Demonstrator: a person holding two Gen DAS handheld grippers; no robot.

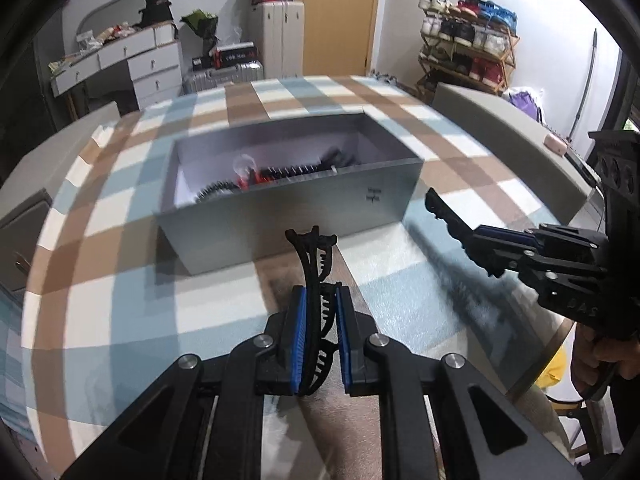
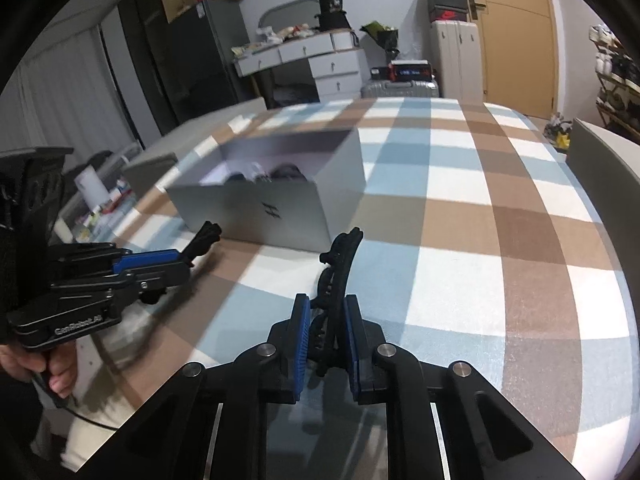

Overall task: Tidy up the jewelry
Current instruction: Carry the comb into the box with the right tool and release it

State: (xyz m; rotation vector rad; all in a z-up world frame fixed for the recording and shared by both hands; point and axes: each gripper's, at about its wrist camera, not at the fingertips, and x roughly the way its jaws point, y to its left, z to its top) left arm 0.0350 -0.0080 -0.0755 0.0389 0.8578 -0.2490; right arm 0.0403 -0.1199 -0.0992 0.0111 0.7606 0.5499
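An open grey box (image 1: 304,216) stands on the checked tablecloth, with several black hair clips and a red piece (image 1: 256,178) inside; it also shows in the right wrist view (image 2: 280,212). My left gripper (image 1: 320,300) is shut on a black hair clip (image 1: 314,264) and holds it just in front of the box. My right gripper (image 2: 326,308) is shut on another black hair clip (image 2: 340,264), to the right of the box. Each gripper shows in the other's view: the right gripper (image 1: 456,220) and the left gripper (image 2: 192,252).
The checked tablecloth (image 2: 460,200) covers the table. Grey chair backs (image 1: 500,116) stand at the table's edges. Drawers, suitcases and a shoe rack (image 1: 468,44) stand behind along the walls.
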